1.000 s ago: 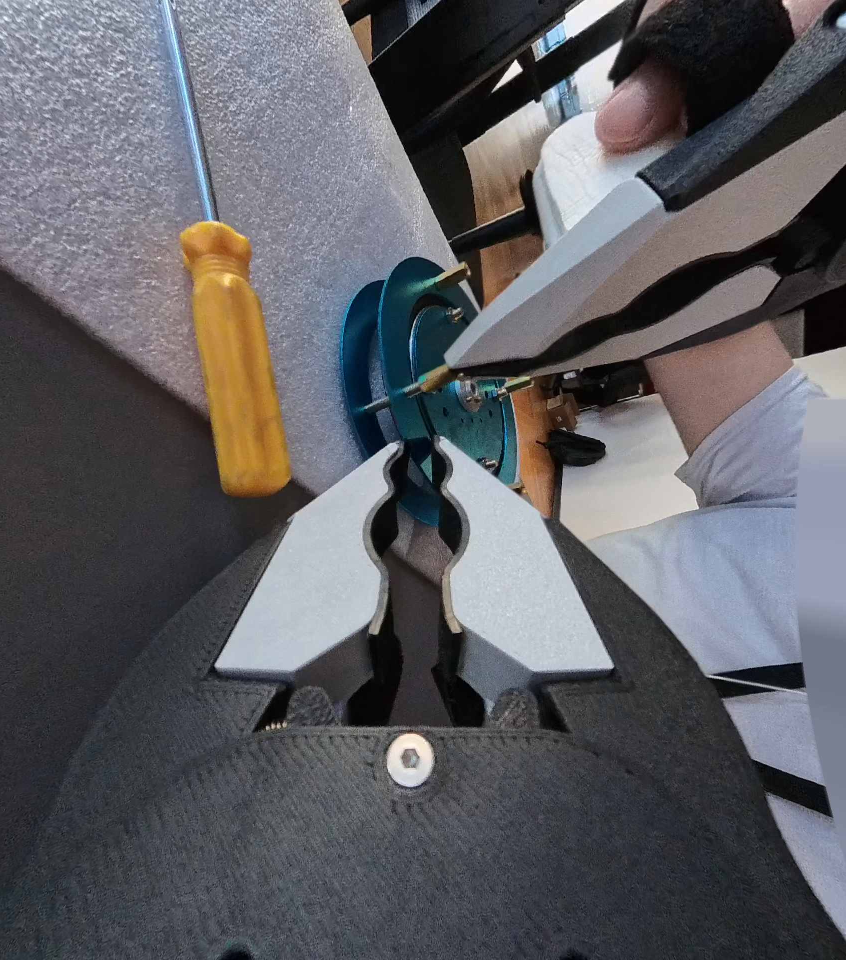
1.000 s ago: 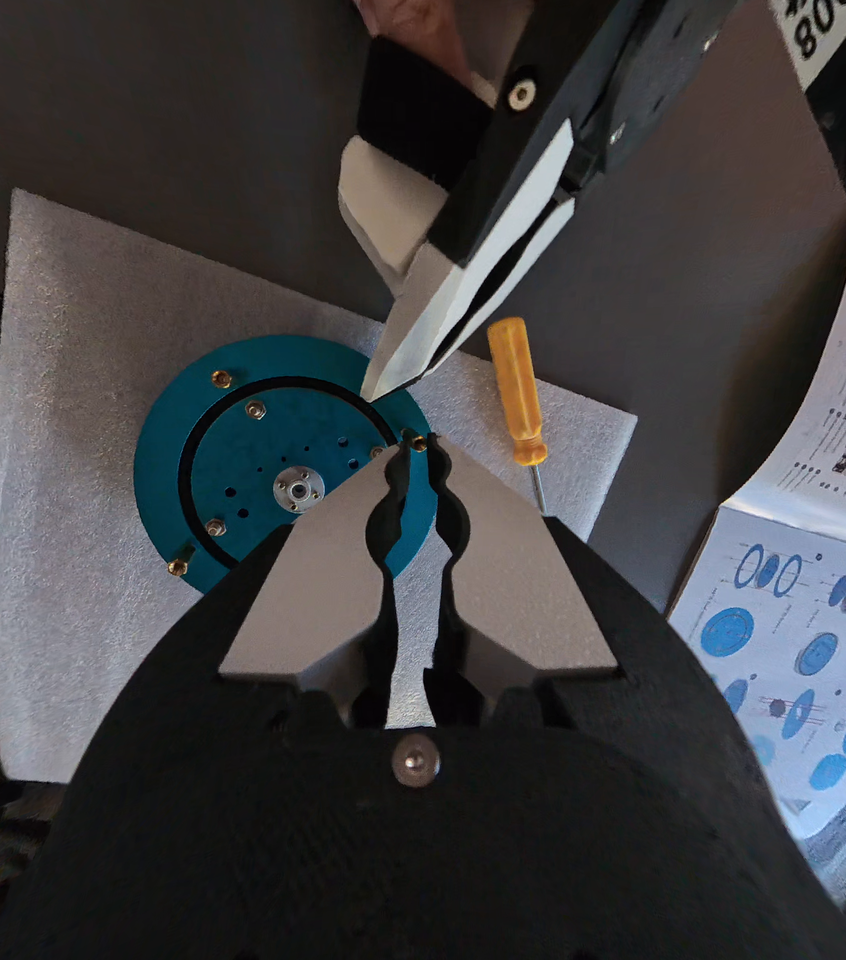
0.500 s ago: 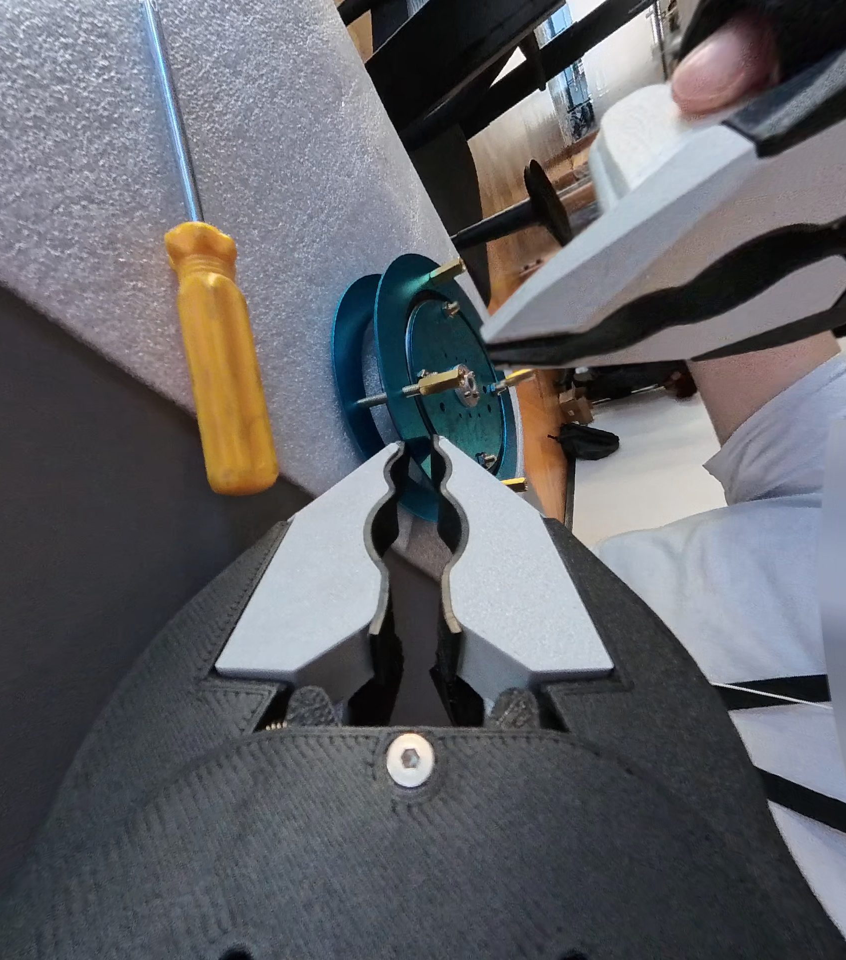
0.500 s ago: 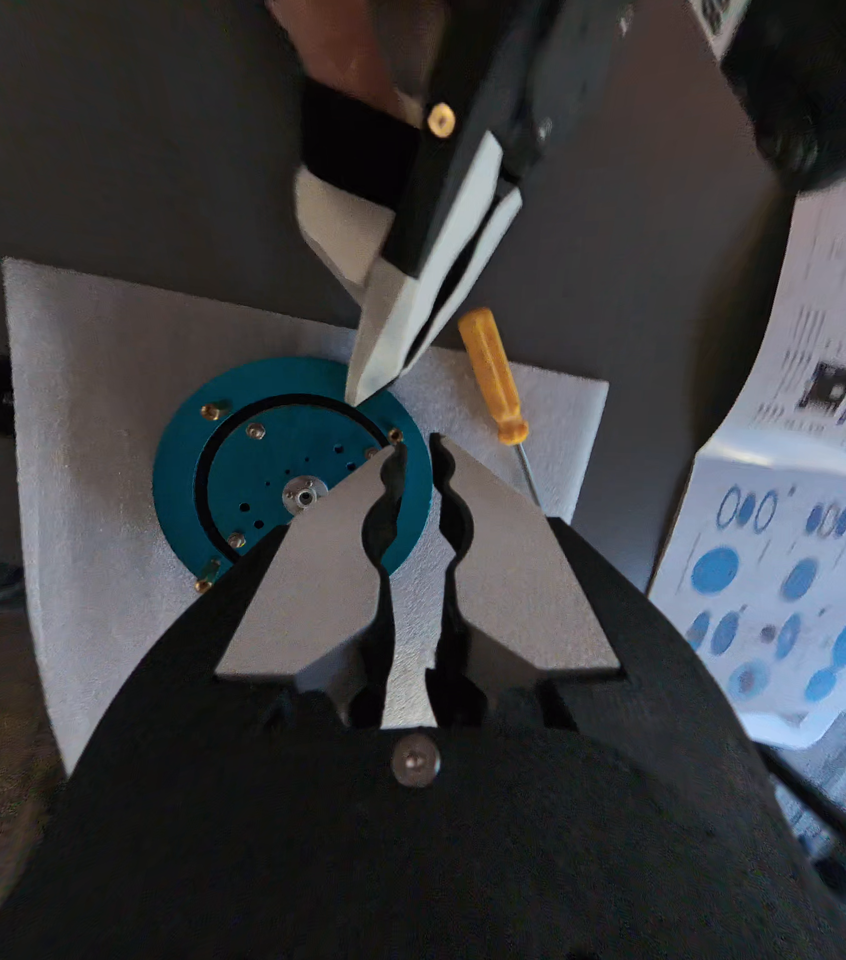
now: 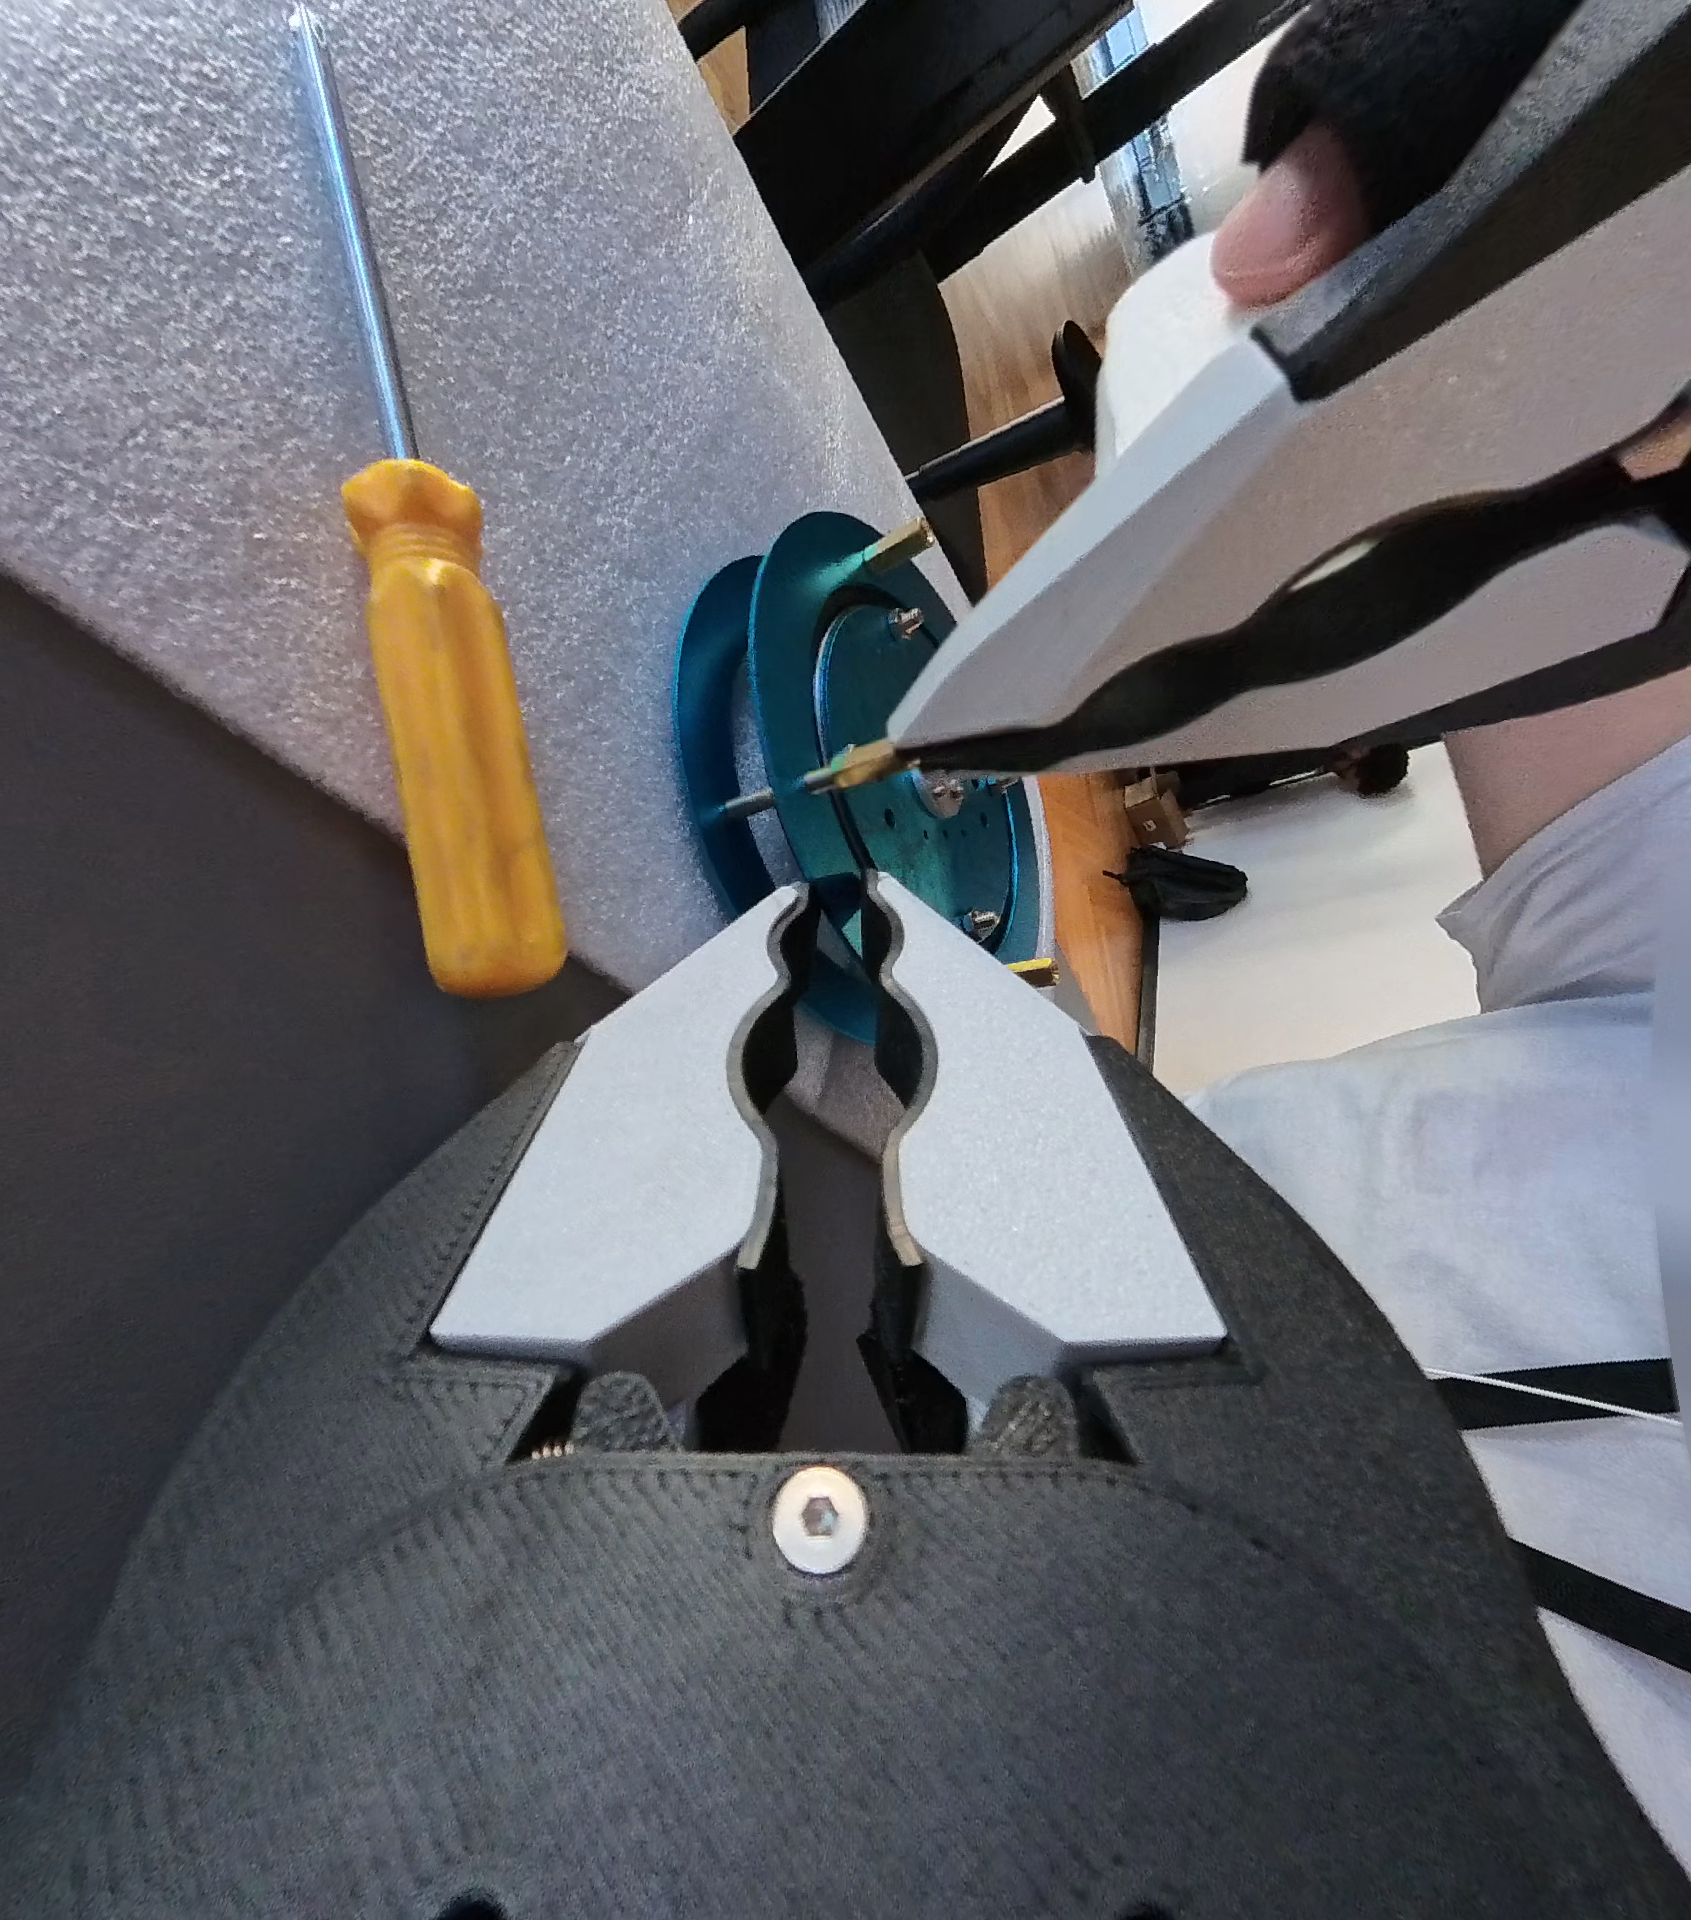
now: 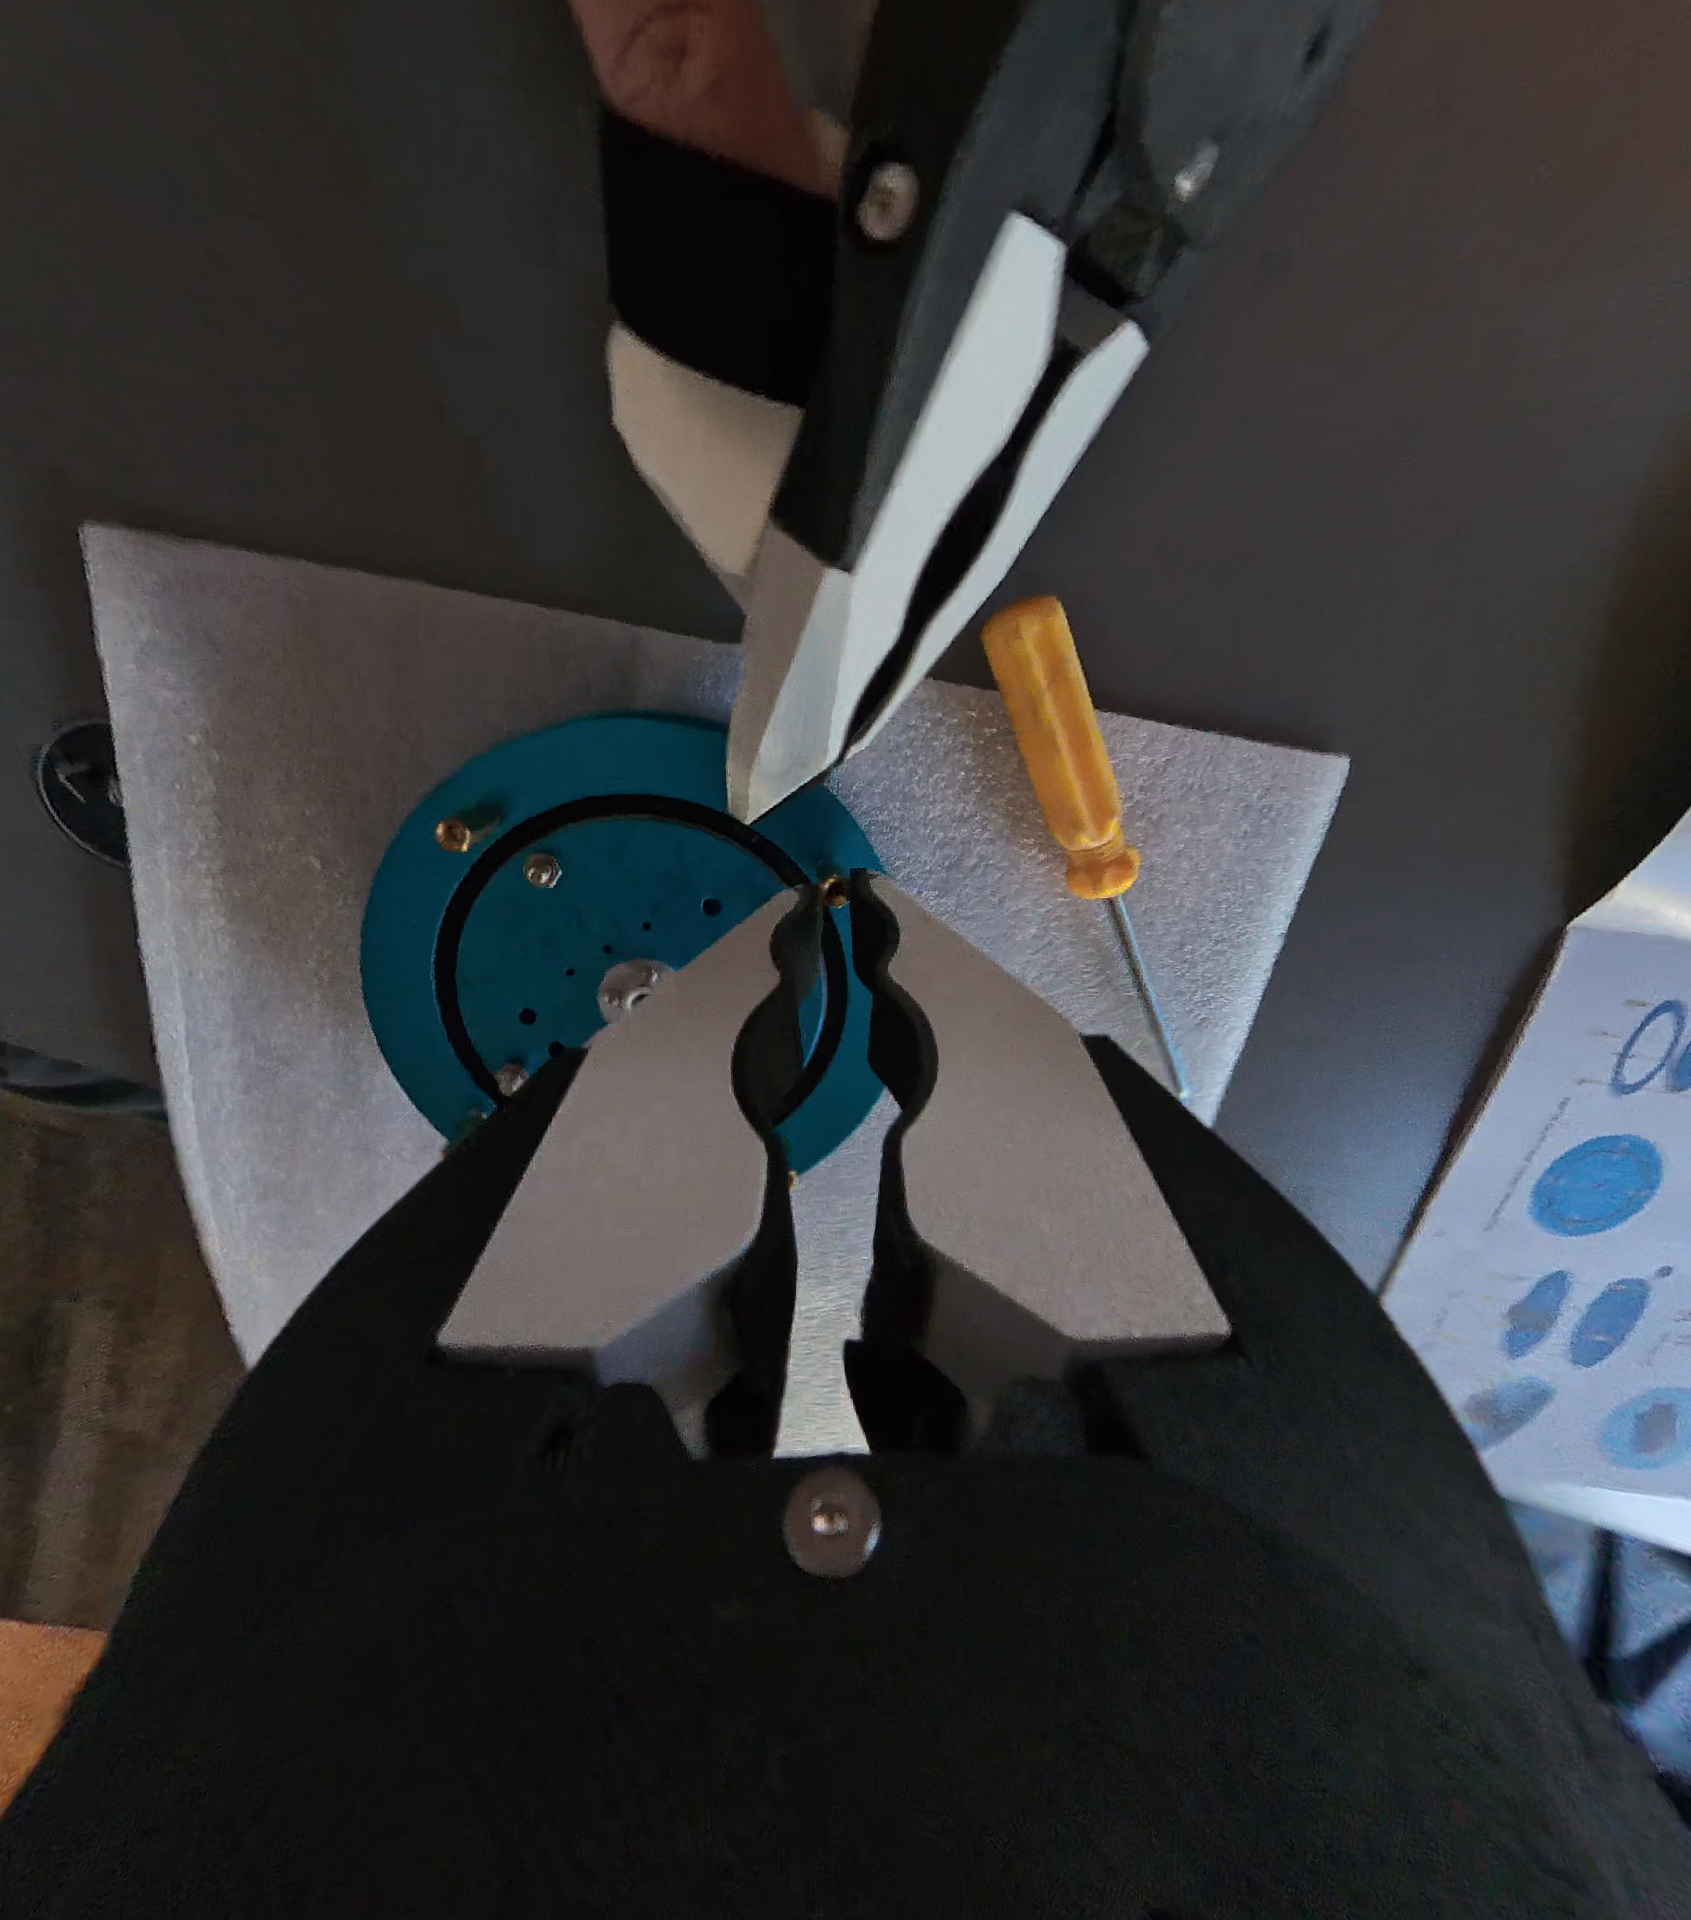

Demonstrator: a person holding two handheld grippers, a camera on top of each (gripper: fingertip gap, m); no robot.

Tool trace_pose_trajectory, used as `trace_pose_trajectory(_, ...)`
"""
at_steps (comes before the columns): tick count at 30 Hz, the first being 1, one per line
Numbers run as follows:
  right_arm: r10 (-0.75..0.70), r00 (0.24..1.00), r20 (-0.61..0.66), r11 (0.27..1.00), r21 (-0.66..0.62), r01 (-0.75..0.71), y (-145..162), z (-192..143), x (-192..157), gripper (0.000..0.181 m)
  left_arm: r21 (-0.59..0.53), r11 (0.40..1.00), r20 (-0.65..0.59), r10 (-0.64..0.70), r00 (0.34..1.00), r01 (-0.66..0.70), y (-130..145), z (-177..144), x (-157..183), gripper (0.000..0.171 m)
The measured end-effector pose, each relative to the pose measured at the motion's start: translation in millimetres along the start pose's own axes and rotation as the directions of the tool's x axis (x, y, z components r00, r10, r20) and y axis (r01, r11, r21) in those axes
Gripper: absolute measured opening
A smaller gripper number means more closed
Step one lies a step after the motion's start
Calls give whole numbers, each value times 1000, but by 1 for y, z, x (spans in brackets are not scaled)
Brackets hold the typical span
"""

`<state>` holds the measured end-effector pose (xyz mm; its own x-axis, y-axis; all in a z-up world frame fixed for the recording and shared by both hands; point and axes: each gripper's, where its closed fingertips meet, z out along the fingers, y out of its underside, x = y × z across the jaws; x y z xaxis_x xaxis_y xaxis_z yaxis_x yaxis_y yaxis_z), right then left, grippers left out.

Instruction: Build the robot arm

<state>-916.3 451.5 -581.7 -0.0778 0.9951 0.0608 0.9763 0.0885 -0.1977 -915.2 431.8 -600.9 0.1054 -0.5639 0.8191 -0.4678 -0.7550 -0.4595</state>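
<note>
Teal disc assembly (image 6: 612, 914) on white foam (image 6: 301, 727) — left gripper (image 5: 836, 894) pinches its rim, right gripper (image 6: 836, 888) pinches a brass standoff (image 6: 833, 886); yellow screwdriver (image 6: 1059, 748) right.

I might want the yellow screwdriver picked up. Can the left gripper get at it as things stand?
Probably yes. The screwdriver lies bare on the foam sheet beside the left gripper, which grips the blue disc's edge and must let go first.

No wording you can read, printed sheet (image 6: 1641, 1195) at your right with blue disc diagrams and blurred small print, dark round sticker (image 6: 77, 790) on the surface bearing an illegible pale mark
</note>
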Motion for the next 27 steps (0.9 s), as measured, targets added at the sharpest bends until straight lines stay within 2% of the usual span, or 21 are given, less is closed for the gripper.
trace_pose_trajectory(2,191,981,21,982,-10,-190,3,0,2,3,6,1000,4,1,1000,-1,-1,0,0,6)
trace_pose_trajectory(4,462,886,34,887,-21,-462,6,0,2,5,6,1000,5,2,1000,-2,-1,0,0,6)
trace_pose_trajectory(5,550,834,50,835,-12,-550,5,0,0,5,3,1000,0,2,1000,-2,-1,0,0,6)
trace_pose_trajectory(6,573,817,63,819,6,-574,3,-1,-1,5,1,1000,-5,0,1000,0,-1,0,1,6)
trace_pose_trajectory(8,460,887,42,888,11,-460,5,-4,-1,4,2,1000,-4,-2,1000,2,-1,0,1,6)
trace_pose_trajectory(10,231,971,-65,973,3,-231,9,-7,9,13,1,1000,-3,1,1000,-1,-1,0,1,6)
trace_pose_trajectory(12,-10,993,-119,1000,-11,9,6,-7,8,16,2,1000,-2,4,1000,-4,-1,0,1,6)
trace_pose_trajectory(13,-75,990,-123,997,-14,74,4,-6,6,16,1,1000,-2,5,1000,-5,-1,0,1,6)
trace_pose_trajectory(16,-99,993,-58,995,-7,99,-3,-2,-2,16,2,1000,-1,6,1000,-6,0,0,1,6)
trace_pose_trajectory(19,-97,994,-51,994,-62,94,2,1,-1,5,5,1000,3,8,1000,-9,-1,-1,1,6)
trace_pose_trajectory(21,-65,997,-45,995,-72,62,2,1,-1,5,4,1000,4,10,1000,-10,-1,-1,1,6)
trace_pose_trajectory(23,2,999,-43,998,-65,-4,1,2,-1,4,1,1000,5,11,1000,-11,0,-1,1,6)
trace_pose_trajectory(24,76,996,-45,994,-71,-79,3,2,0,4,4,1000,7,12,1000,-12,-1,-1,1,6)
trace_pose_trajectory(25,210,977,-46,975,-70,-213,4,2,2,4,7,1000,13,14,1000,-14,-1,-1,0,6)
trace_pose_trajectory(27,550,835,-9,834,-44,-550,4,2,1,5,4,1000,11,15,1000,-15,-1,-1,1,6)
